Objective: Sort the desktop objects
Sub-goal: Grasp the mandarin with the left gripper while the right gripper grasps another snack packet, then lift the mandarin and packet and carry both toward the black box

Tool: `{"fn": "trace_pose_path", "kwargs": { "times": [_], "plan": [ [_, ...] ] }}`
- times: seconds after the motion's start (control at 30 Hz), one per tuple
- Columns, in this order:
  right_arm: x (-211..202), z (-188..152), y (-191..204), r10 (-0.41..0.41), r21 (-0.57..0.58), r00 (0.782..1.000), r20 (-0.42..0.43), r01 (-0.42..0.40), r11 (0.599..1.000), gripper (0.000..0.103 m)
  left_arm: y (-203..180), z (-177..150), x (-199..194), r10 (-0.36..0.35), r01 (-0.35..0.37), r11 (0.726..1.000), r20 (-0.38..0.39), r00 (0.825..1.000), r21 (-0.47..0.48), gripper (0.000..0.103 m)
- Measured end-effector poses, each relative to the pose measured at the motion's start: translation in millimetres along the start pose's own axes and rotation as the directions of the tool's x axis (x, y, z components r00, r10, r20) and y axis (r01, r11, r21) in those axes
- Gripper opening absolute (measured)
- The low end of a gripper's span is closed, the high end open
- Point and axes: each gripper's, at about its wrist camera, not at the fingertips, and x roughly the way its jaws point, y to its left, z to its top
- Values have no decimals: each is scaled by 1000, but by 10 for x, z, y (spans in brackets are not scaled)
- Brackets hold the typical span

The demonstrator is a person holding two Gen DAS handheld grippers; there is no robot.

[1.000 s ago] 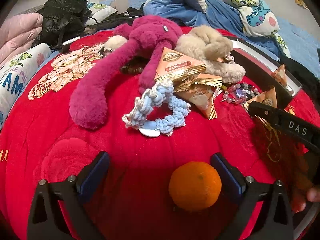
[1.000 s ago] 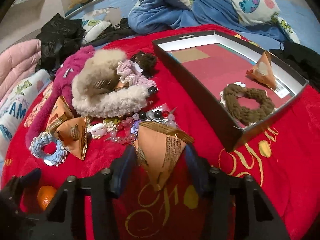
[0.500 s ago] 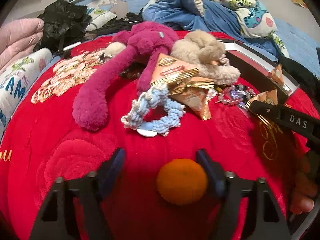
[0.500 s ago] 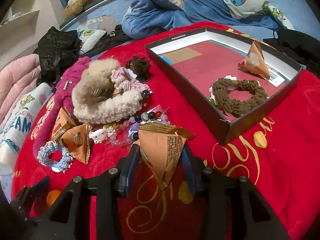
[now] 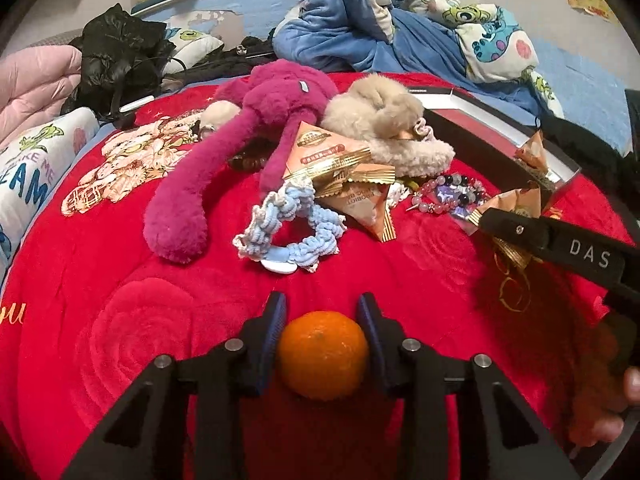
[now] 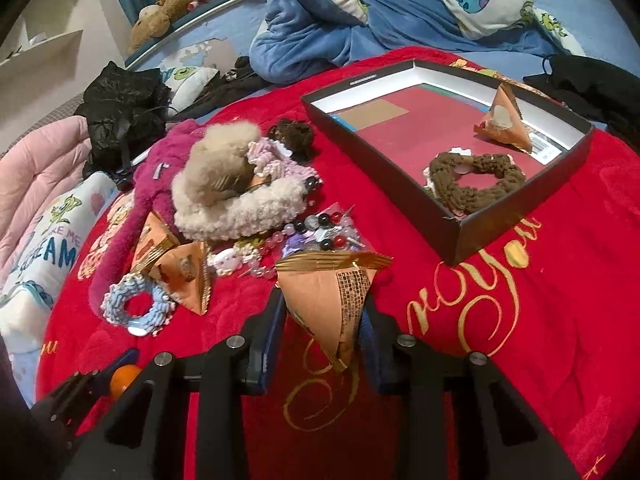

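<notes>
A small orange [image 5: 323, 354] lies on the red blanket [image 5: 120, 300] between the blue pads of my left gripper [image 5: 322, 312]. Its jaws are closing and both pads touch the fruit's sides. My right gripper [image 6: 324, 304] is also closing, its pads pressing on an orange triangular snack packet [image 6: 328, 292] with a gold seam, held just above the blanket. To the right stands the dark open box [image 6: 516, 216], holding a brown scrunchie [image 6: 476, 180] and another packet [image 6: 504, 120].
A heap sits mid-blanket: magenta plush [image 5: 240, 128], beige fluffy toy [image 5: 384, 120], two more packets [image 5: 332, 160], blue scrunchie [image 5: 288, 224], bead bracelets [image 5: 448, 196]. Blue bedding [image 6: 360, 20] and a black bag [image 6: 120, 112] lie behind. A hand [image 5: 632, 380] shows at far right.
My left gripper slid forward over the orange and its jaws closed from wide to touching it. The right jaws narrowed on the packet, which has risen a little.
</notes>
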Motion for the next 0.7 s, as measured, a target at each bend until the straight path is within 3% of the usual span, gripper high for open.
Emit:
{"fn": "trace_pose_path", "kwargs": {
  "times": [0.43, 0.7],
  "plan": [
    [-86, -25, 100, 22, -20, 1000, 1, -22, 1000, 34, -26, -74, -208, -27, 27, 999, 42, 999, -22, 39],
    [-209, -2, 131, -19, -76, 999, 45, 23, 997, 34, -182, -72, -393, -70, 72, 997, 73, 995, -28, 39]
  ]
}}
